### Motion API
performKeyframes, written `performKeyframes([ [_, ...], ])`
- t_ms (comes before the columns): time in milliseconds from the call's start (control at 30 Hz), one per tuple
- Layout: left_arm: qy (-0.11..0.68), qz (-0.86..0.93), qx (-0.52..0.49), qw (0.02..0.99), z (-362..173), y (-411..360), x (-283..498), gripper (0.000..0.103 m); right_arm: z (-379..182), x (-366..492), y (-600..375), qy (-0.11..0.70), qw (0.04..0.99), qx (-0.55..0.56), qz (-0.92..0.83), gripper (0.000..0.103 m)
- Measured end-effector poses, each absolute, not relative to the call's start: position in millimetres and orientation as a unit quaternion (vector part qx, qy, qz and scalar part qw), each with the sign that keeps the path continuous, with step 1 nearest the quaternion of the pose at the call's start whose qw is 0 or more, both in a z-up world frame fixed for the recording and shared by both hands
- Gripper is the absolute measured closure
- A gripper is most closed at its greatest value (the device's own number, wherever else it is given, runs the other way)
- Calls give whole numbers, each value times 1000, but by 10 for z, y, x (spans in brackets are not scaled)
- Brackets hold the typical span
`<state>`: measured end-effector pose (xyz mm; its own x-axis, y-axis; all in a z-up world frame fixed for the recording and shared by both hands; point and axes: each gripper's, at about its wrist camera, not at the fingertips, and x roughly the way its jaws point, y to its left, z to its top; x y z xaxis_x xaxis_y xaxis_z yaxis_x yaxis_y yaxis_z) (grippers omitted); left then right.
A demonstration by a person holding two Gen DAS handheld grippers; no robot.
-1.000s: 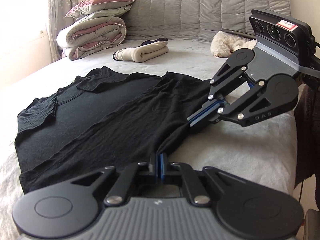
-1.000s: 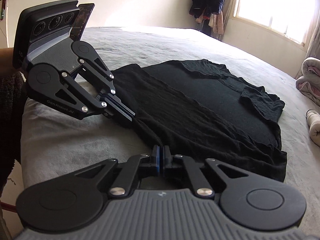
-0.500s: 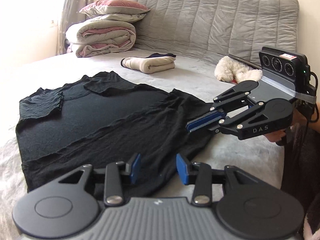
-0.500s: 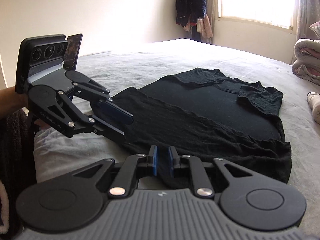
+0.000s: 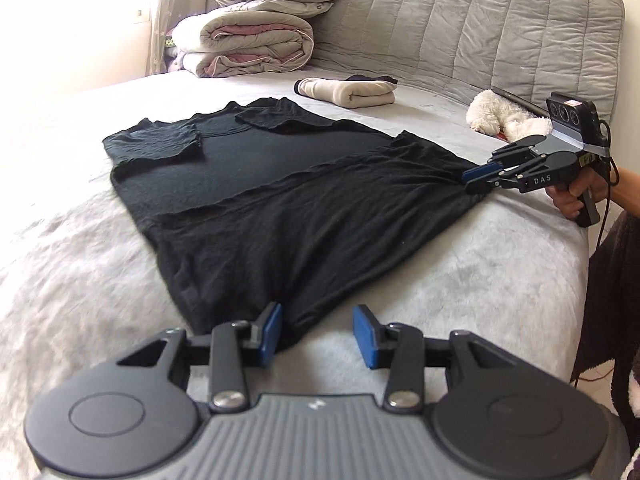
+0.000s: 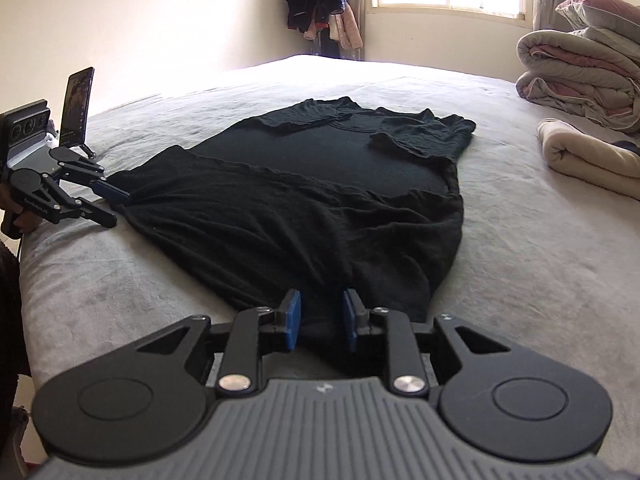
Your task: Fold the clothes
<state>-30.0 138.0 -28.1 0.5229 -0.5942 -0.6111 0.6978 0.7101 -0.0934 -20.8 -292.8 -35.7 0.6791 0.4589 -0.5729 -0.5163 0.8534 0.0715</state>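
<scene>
Black garment (image 5: 280,184): lies flat on grey bed (image 5: 480,280), sleeves folded inward, hem at the near edge. Left gripper (image 5: 316,336): jaws parted, hem corner between the blue pads, unpinched. Right gripper (image 6: 318,318): jaws opening, the other hem corner between them, no longer clamped. Beyond: rolled beige cloth (image 5: 352,92), stacked quilts (image 5: 248,40), white plush toy (image 5: 500,118).

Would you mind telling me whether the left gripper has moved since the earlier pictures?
Yes. The left gripper has drawn back along the bed, toward the picture's left edge; it now sits at the black shirt's corner, open.
</scene>
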Motion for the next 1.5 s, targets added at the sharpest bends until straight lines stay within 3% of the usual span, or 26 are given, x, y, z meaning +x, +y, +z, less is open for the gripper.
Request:
performKeyframes([
  [100, 332, -365, 50, 868, -227, 1525, -303, 62, -310, -273, -3070, 306, 917, -41, 254, 78],
  [300, 306, -363, 31, 880, -84, 1347, -215, 53, -84, -210, -2867, 265, 929, -27, 255, 63],
  [533, 284, -385, 65, 876, -85, 683, 4, 35, -130, 55, -2195, 247, 933, -83, 246, 60],
  [700, 304, -369, 91, 873, -226, 419, 256, 34, -301, 282, -1926, 258, 929, -123, 235, 59],
  [833, 298, -350, 111, 881, -278, 549, 292, 34, -375, 438, -2214, 272, 935, -92, 207, 50],
  [1100, 301, -294, 62, 905, -255, 1139, 294, 31, -338, 417, -2800, 271, 949, -3, 163, 48],
  [1367, 286, -287, 44, 913, -152, 1059, 334, 31, -185, 448, -2783, 257, 961, -1, 97, 47],
  [1433, 290, -285, 50, 912, -157, 1008, 357, 31, -203, 501, -2813, 266, 962, 0, 68, 49],
  [1500, 289, -281, 56, 913, -147, 978, 357, 31, -247, 538, -2881, 277, 959, 23, 58, 59],
])
